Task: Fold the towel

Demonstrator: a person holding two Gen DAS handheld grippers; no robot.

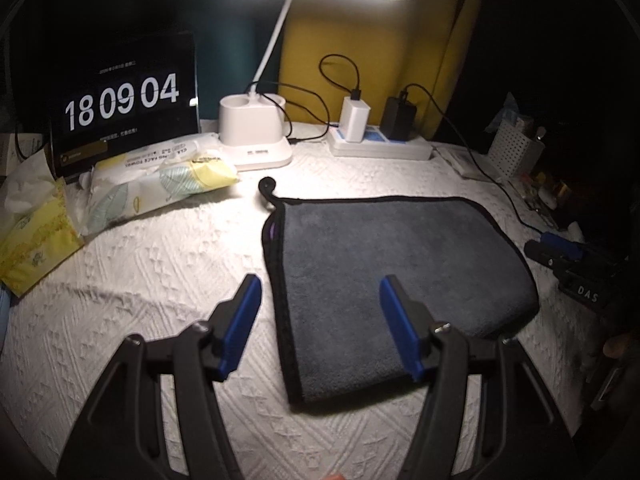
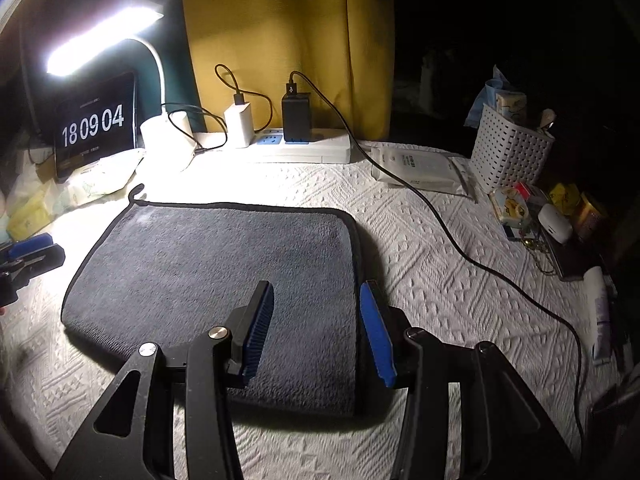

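The clock screen (image 1: 124,100) at the back of the table (image 1: 160,264) reads "18 09 04" in large white digits; the smaller lines of writing above and below them are too fine to read. A wipes pack (image 1: 160,172) lying just in front of the clock bears upside-down print of which "FACE TOWEL" can be made out, and a black object at the right edge of the left wrist view carries the letters "DAS" (image 1: 587,295). The white pouch (image 2: 420,168) in front of the power strip (image 2: 304,148) has print too blurred to read. The grey towel (image 1: 400,280), edged in black, lies flat on the table in front of the power strip, folded, its long axis running left to right, with a hanging loop (image 1: 267,186) at its far left corner pointing toward the lamp base (image 1: 254,132). The left tool (image 1: 320,328) hovers spread over the towel's near left edge, pinching nothing. The right tool (image 2: 316,332) hovers spread over the towel's near right edge, also gripping nothing.
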